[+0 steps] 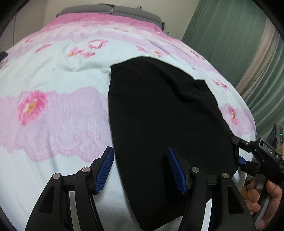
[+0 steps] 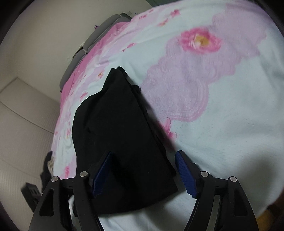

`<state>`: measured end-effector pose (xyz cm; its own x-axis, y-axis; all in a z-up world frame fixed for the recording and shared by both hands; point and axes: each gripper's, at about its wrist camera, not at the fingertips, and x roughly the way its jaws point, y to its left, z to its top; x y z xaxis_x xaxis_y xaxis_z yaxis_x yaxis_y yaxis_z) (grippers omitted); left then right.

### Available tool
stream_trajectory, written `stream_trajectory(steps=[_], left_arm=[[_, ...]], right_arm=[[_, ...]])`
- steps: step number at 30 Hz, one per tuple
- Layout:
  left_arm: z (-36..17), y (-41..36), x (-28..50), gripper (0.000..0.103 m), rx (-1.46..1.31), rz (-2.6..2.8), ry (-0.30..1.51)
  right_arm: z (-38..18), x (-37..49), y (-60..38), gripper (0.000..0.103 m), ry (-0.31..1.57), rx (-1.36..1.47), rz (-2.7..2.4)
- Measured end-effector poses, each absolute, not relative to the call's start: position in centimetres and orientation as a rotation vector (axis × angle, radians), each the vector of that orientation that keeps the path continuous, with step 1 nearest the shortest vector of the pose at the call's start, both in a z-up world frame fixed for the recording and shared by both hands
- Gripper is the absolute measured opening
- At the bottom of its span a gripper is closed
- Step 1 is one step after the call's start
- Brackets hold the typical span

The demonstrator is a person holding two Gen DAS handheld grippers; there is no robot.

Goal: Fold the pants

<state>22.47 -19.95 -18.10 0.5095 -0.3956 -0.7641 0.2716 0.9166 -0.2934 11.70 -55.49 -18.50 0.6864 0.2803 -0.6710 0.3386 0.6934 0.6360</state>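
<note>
Black pants point(image 1: 159, 115) lie folded in a long dark shape on the bed, and they fill the middle of the right wrist view too point(image 2: 115, 124). My left gripper point(image 1: 141, 168) is open over their near left edge, one blue pad point(image 1: 106, 167) above the sheet and the other above the cloth. My right gripper point(image 2: 142, 173) is open at the pants' near corner, with its left pad point(image 2: 102, 174) over the cloth and its right pad over the blanket. In the left wrist view the right gripper point(image 1: 238, 153) sits at the pants' right edge, its jaws apart.
The pants rest on a white and pink floral blanket point(image 1: 53, 110) that covers the whole bed. A grey headboard point(image 1: 113, 10) is at the far end, and green curtains point(image 1: 230, 35) hang to the right. A hand point(image 1: 266, 195) holds the right gripper's handle. Dark items point(image 2: 46, 168) lie on the floor beside the bed.
</note>
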Motion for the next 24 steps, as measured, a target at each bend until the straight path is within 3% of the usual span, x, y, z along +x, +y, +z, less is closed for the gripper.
stream_trajectory(steps=[9,12,13,14,18,24], left_arm=[[-20.1,-21.1,23.7,0.062,-0.190,-0.420,0.990],[-20.3,-21.5,23.8,0.062,-0.201,-0.428,0.978],[-20.3,-21.6,23.8,0.062,-0.203,-0.433,0.973],[-20.4,-21.6,23.8,0.058,-0.204,-0.436,0.969],[-20.3,-21.8,24.1,0.022,-0.221,-0.456,0.954],[-18.7,-22.1,23.9,0.012,-0.200,-0.458,0.944]], right_arm=[[-20.4,15.6,-55.5,0.075,0.769,0.887,0.158],[-20.9,16.9,-55.2,0.062,0.777,0.884,0.221],[-20.9,17.2,-55.1,0.050,0.784,0.881,0.236],[-21.1,17.4,-55.0,0.040,0.797,0.882,0.254],[-22.0,17.9,-55.0,0.030,0.811,0.900,0.285],[-18.6,16.3,-53.7,0.024,0.774,0.854,0.255]])
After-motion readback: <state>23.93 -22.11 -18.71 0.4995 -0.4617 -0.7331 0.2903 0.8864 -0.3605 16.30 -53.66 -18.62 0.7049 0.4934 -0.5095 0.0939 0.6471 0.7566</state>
